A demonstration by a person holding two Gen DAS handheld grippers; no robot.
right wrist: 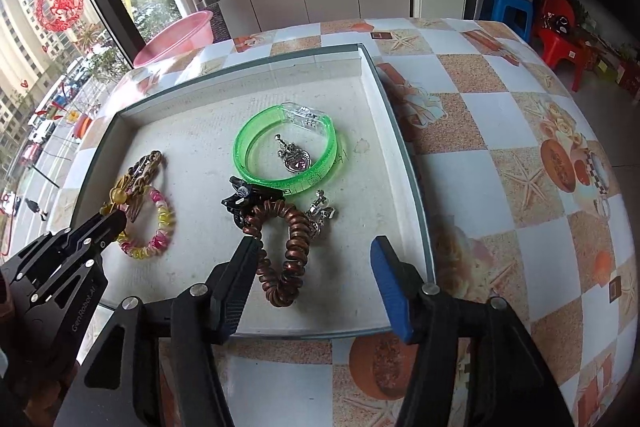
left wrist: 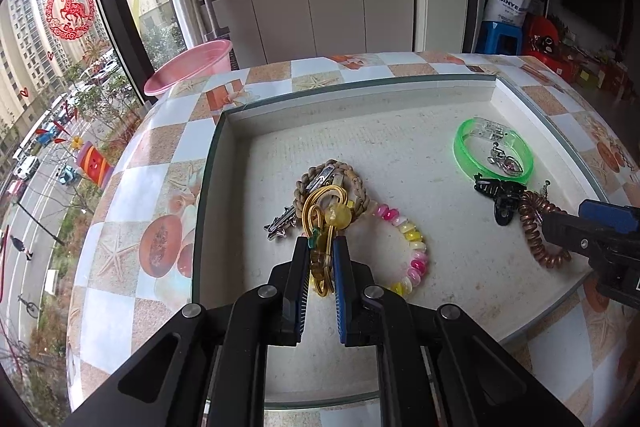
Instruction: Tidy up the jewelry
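A shallow white tray [left wrist: 216, 163] holds the jewelry. My left gripper [left wrist: 322, 259] is shut on a gold cord bracelet [left wrist: 316, 211] with a yellow bead. The cord lies over a braided brown bracelet [left wrist: 360, 187], a silver charm [left wrist: 280, 223] and a pink-and-yellow bead bracelet [left wrist: 416, 251]. My right gripper [right wrist: 315, 243] stands open over the tray's near edge. A copper spiral hair tie [right wrist: 288, 259] lies between its fingers, and neither pad presses on it. Behind it are a black clip [right wrist: 248, 199], silver earrings [right wrist: 322, 211], and a green bangle [right wrist: 244, 155] around a heart pendant [right wrist: 294, 157].
The tray [right wrist: 400, 163] sits on a table with a checked, patterned cloth [right wrist: 500, 131]. A small black-and-white band [right wrist: 596, 171] lies on the cloth at the right. A pink basin [left wrist: 192, 65] stands beyond the table's far left corner. A blue stool [right wrist: 508, 13] and red chair [right wrist: 560, 43] stand far right.
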